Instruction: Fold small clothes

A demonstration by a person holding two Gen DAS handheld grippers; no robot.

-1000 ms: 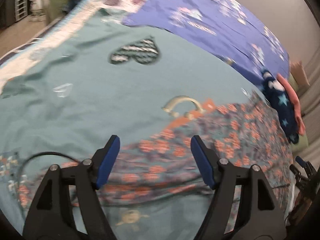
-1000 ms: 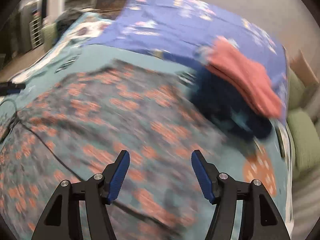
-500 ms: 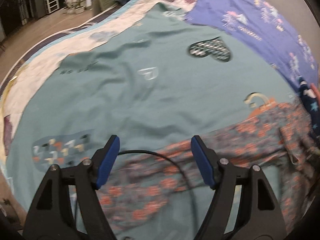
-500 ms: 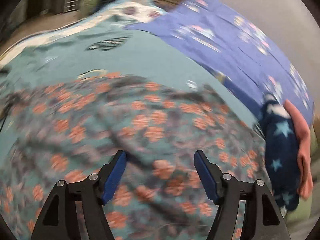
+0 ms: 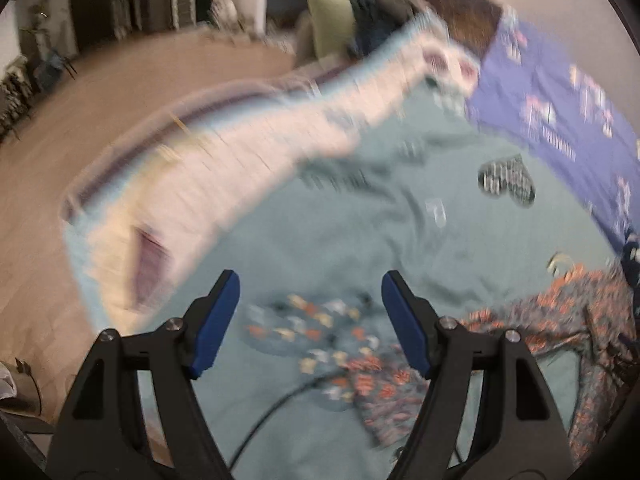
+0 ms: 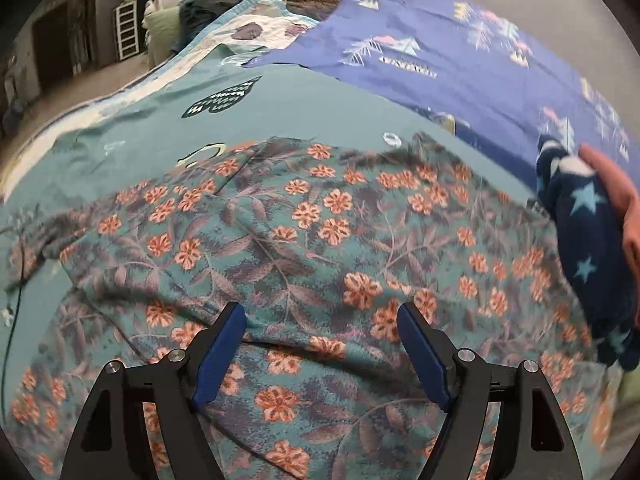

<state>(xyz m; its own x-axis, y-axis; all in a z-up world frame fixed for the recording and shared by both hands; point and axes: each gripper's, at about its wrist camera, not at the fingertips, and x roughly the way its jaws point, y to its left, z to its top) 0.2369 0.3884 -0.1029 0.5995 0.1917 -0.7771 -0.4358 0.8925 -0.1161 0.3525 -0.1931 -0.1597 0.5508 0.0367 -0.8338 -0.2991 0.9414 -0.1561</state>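
Both tongs gape empty: right tongs (image 6: 320, 350) over the floral garment (image 6: 320, 240) (rumpled), left tongs (image 5: 310, 320) near its edge

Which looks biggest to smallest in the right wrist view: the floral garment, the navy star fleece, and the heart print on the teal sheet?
As they look, largest first:
1. floral garment, filling most of the view, though it lies nearest the camera
2. navy star fleece, partly cut off at the edge
3. heart print, farthest away

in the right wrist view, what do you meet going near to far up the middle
right tongs → floral garment → teal blanket → blue patterned sheet
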